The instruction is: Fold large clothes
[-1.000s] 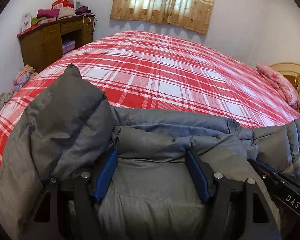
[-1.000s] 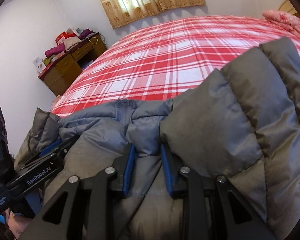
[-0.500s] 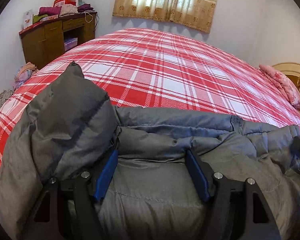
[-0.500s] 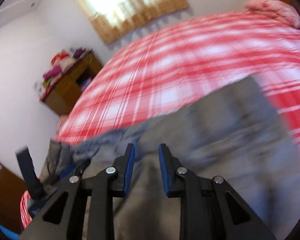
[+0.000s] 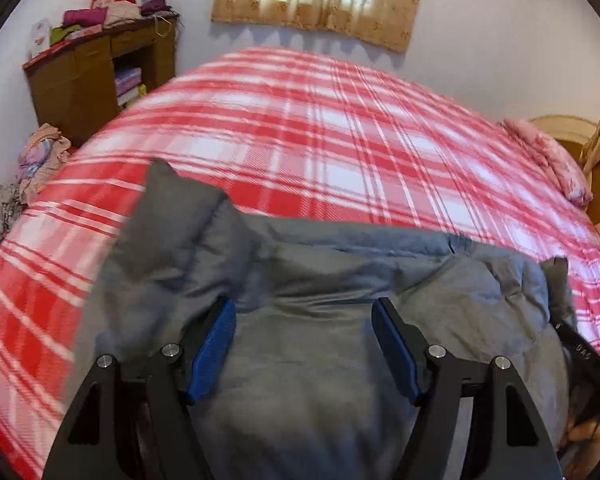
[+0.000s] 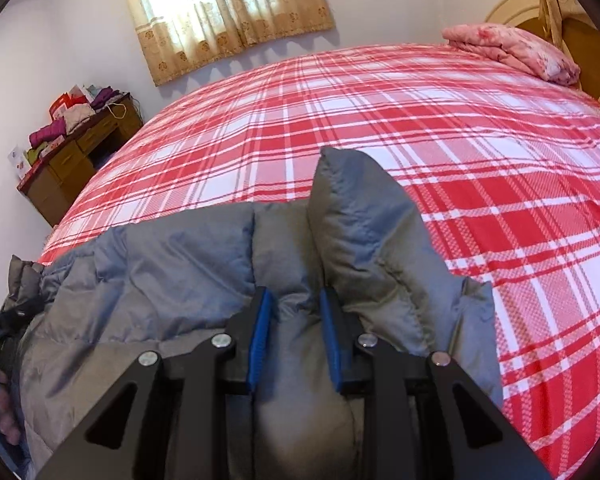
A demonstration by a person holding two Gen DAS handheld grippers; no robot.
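Note:
A grey puffy jacket [image 5: 340, 272] lies bunched at the near edge of a bed with a red plaid cover [image 5: 340, 140]. My left gripper [image 5: 302, 346] stands wide, its blue pads pressed on a thick bundle of the jacket, with a padded corner sticking up at its left. In the right wrist view the jacket [image 6: 180, 272] fills the foreground, and my right gripper [image 6: 296, 336] is shut on a narrow fold of it, with a padded corner rising just right of the pads. Each gripper shows at the edge of the other's view.
A wooden desk [image 5: 92, 68] piled with clothes stands at the far left by the wall. Loose clothes [image 5: 40, 156] lie on the floor beside the bed. A folded pink quilt [image 6: 512, 52] rests near the headboard [image 6: 540, 20]. The plaid cover [image 6: 460, 140] stretches beyond the jacket.
Both grippers have moved with the jacket still in them. In the right wrist view the large flap on the right has shrunk and more bed shows. The left view has lifted slightly.

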